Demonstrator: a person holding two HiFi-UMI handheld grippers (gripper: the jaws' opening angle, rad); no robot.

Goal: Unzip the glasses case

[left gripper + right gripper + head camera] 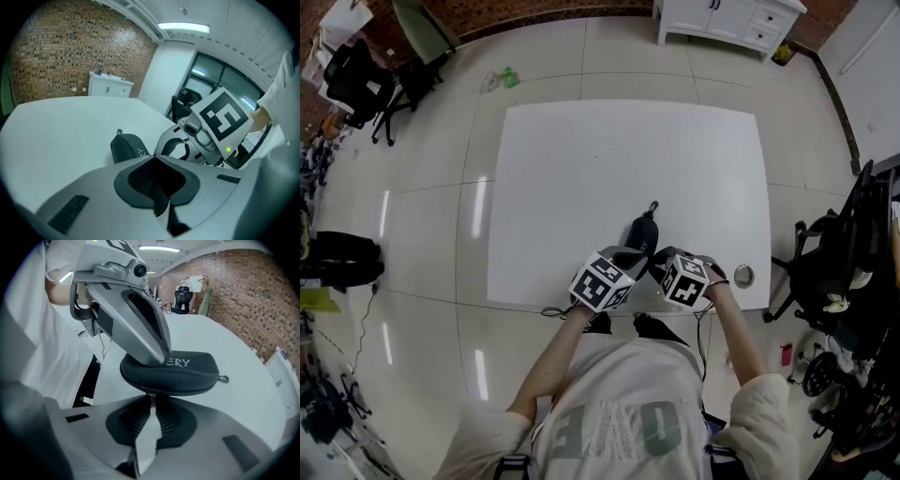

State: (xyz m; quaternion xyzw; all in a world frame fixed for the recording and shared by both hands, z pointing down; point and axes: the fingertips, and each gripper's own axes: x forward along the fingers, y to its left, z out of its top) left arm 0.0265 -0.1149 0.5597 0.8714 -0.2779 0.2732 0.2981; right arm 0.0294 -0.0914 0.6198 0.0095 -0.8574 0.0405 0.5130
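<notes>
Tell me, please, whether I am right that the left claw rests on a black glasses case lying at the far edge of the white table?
Not quite: the head view shows the glasses case near the front edge of the white table, close to the person. The left claw does rest on it.

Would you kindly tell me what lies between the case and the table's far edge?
Nothing but bare table: the head view shows the stretch beyond the case with nothing on it.

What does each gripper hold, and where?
Right gripper seemingly pinches the zip pull at the case's edge. Left gripper holds nothing; shut, it rests on the case's top.
</notes>
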